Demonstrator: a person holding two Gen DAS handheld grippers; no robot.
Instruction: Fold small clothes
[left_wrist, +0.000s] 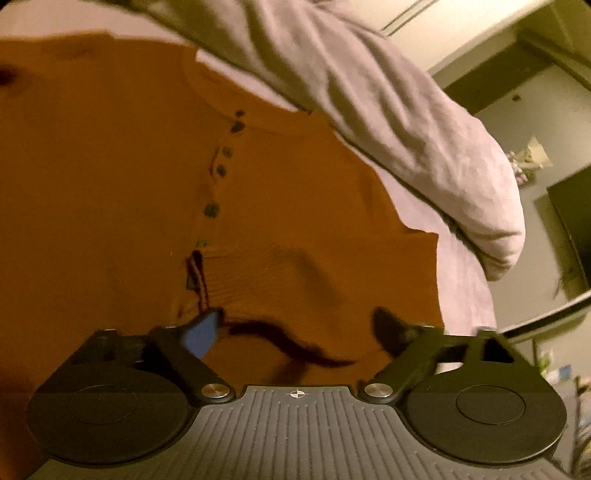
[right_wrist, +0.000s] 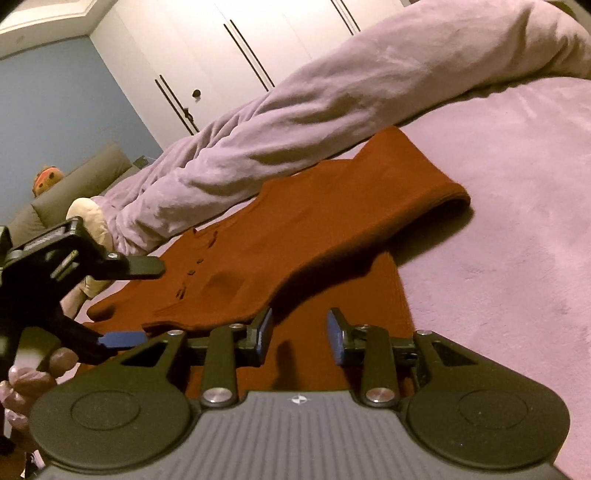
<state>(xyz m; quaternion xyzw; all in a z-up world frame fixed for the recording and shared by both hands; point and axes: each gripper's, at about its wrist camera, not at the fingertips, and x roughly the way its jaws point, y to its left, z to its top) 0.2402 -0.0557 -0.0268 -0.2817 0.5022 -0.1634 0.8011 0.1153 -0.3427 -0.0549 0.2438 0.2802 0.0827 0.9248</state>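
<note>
1. The right tongs (right_wrist: 300, 338) hover slightly parted over the near edge of the rust-orange cardigan (right_wrist: 306, 236), gripping nothing.
2. The left tongs (left_wrist: 295, 326) gape wide above the cardigan's ribbed hem, also empty.
3. The cardigan lies on the pink bed (right_wrist: 517, 206), one part folded over its body.
4. Beyond it runs a rolled pink blanket (right_wrist: 332, 103).

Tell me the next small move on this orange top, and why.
Probably close the left tool on the hem of the top. Both tools are open and hold nothing; the left one's tips sit at the hem near the button row, while the right tool hovers over the cloth by the already folded sleeve.
</note>
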